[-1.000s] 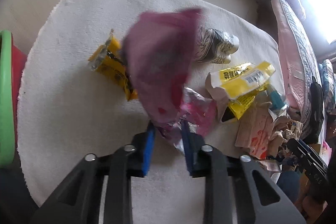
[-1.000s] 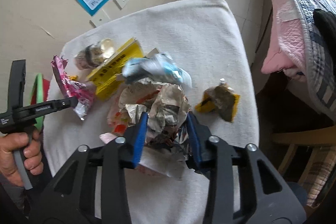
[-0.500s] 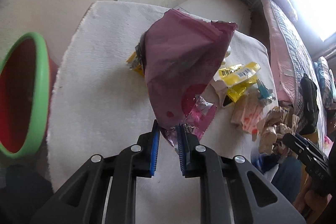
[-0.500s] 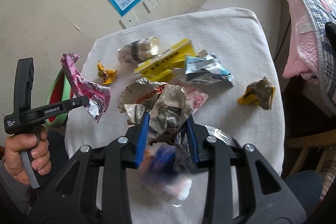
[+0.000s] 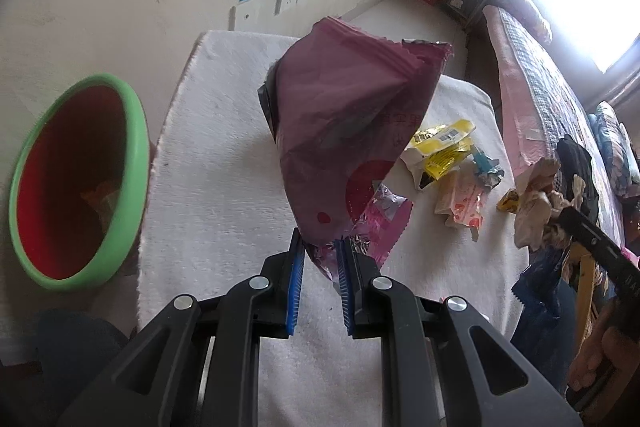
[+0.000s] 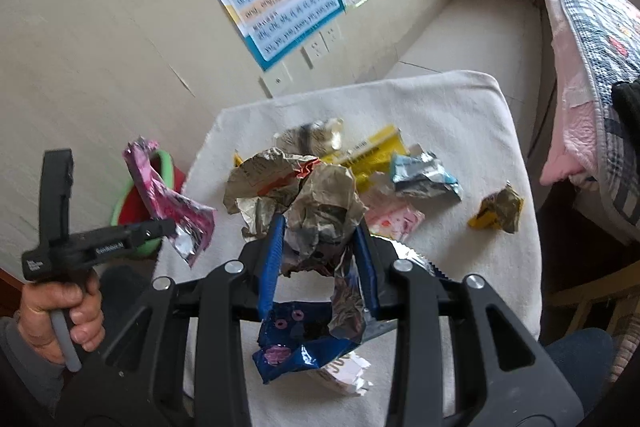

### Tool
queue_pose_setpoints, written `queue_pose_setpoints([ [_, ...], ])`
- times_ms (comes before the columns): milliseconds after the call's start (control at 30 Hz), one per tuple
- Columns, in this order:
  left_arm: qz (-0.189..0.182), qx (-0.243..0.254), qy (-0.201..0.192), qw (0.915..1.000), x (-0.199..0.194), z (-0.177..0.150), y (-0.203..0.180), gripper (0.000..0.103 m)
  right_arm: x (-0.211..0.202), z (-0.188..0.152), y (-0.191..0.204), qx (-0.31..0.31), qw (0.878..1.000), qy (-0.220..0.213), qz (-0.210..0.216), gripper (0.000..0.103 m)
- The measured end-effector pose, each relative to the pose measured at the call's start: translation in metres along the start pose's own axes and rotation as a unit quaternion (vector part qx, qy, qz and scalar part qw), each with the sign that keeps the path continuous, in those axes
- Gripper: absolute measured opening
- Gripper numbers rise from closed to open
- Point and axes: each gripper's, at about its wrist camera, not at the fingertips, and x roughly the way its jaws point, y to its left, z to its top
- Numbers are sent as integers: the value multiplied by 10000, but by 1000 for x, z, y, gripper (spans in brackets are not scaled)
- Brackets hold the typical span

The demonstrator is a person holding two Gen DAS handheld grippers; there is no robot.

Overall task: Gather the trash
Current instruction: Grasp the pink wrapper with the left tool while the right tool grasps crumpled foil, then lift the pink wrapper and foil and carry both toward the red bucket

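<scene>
Left wrist view: left gripper (image 5: 320, 259) has its jaws nearly shut on just the bottom corner of a pink snack bag (image 5: 348, 131), which stands up over the white-covered desk (image 5: 224, 187), w/ the green-rimmed red bin (image 5: 140, 131) off to the left; so thin a pinch could let the bag slide out short of the bin. Right gripper (image 6: 320, 247) has its jaws narrow around a crumpled paper wad (image 6: 320, 203) w/ a blue wrapper (image 6: 296, 347) dangling below, prob only loosely caught, so it may drop off. Other wrappers, e.g. the yellow one (image 6: 496, 211), lie on the desk.
</scene>
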Motion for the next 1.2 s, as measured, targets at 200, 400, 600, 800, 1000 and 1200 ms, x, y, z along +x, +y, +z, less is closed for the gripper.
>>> queue_pose_setpoints([
  [200,-17,-54,-116,9999,-12,-3,3,14,-2,2,7,-121,9999,-1,27,34],
  [400,-21,-95,-147,9998,-17,-9,8,15,17,-5,15,-377,9990,250,-53,34],
  [600,29,-186,-135,9997,-17,-11,18,15,44,-17,15,-580,9965,536,-282,37],
  [800,44,-261,-94,9996,-14,-13,26,16,68,-20,8,-653,9935,804,-463,37],
  [1000,28,-289,-58,9996,-9,-13,29,16,78,-21,6,-732,9908,953,-616,54],
  [1200,-14,-258,-33,9997,-5,-12,27,16,79,-19,5,-717,9910,887,-694,62],
])
